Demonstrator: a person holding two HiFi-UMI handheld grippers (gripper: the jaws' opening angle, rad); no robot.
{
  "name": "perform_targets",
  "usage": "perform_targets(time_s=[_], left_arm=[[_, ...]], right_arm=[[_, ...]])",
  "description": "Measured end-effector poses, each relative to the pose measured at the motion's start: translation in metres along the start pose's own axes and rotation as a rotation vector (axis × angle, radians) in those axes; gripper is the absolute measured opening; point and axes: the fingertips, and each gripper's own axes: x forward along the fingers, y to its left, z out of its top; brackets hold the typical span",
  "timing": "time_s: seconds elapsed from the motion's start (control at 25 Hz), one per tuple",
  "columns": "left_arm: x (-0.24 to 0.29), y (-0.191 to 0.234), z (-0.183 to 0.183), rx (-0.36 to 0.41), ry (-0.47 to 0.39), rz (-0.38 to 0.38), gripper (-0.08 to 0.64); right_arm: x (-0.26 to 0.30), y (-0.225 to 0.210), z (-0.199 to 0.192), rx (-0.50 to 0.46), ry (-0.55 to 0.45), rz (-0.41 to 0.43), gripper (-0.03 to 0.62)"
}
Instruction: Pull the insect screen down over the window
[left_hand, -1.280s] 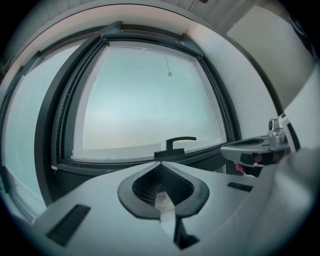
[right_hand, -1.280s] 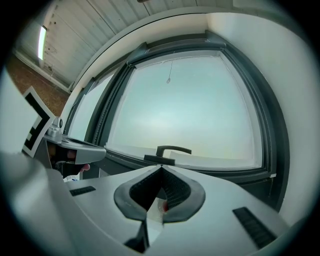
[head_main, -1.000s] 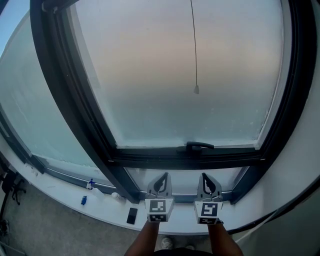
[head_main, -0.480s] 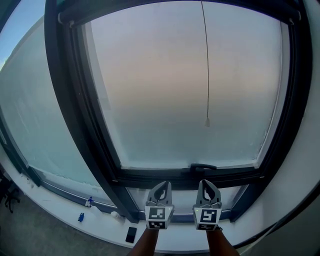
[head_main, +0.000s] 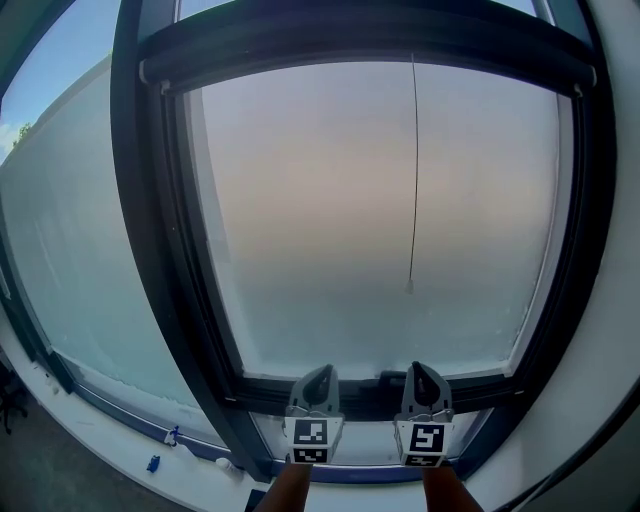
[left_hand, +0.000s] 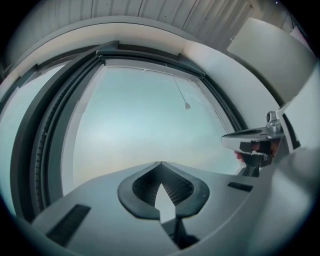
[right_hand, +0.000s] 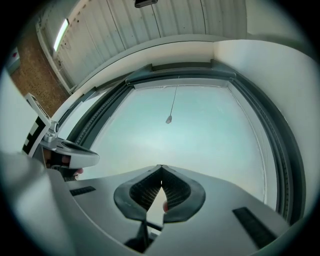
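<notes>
Item 1. Window (head_main: 152, 250): dark frame with a large hazy pane (head_main: 320, 220) that fills most of the head view.

Item 2. Insect screen (head_main: 370, 42): we list it as rolled inside the dark cassette across the head of the window, though the fabric itself cannot be made out, so this seems likely rather than certain. It sits high above both tools and well apart from them.

Item 3. Pull cord (head_main: 414, 180): a thin line hanging from the cassette in front of the pane and ending in a small toggle (head_main: 409, 288). The toggle hangs free above the right tool, touching neither.

Item 4. Left hand-held gripper (head_main: 320, 368): low at the bottom rail, tips pressed together with nothing between them (its own view (left_hand: 160, 162) shows the pads meeting).

Item 5. Right hand-held gripper (head_main: 420, 365): just beside the left one at the same height, likewise pressed together on nothing (right_hand: 161, 166); we note the toggle (right_hand: 169, 120) above its tips.
</notes>
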Motion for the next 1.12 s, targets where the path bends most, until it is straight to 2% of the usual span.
perform_targets(time_s=[0.16, 0.4, 0.56, 0.8, 1.12], left_arm=[[0.014, 0.023, 0.024, -0.023, -0.017, 0.009, 0.000], [0.035, 0.048, 0.077, 0.047, -0.068, 0.010, 0.000], [0.047, 0.058, 0.121, 0.049, -0.118, 0.007, 0.000], [0.070, 0.064, 0.182, 0.179, -0.178, -0.003, 0.000], [0.103, 0.073, 0.255, 0.352, -0.195, -0.025, 0.000]], right_arm=[[0.022, -0.018, 0.025, -0.075, -0.003, 0.024, 0.002], [0.045, -0.046, 0.077, -0.091, -0.064, 0.006, 0.002], [0.058, -0.061, 0.111, -0.184, -0.100, -0.005, 0.002], [0.081, -0.075, 0.166, -0.286, -0.170, -0.015, 0.002], [0.107, -0.083, 0.234, -0.516, -0.244, -0.043, 0.002]])
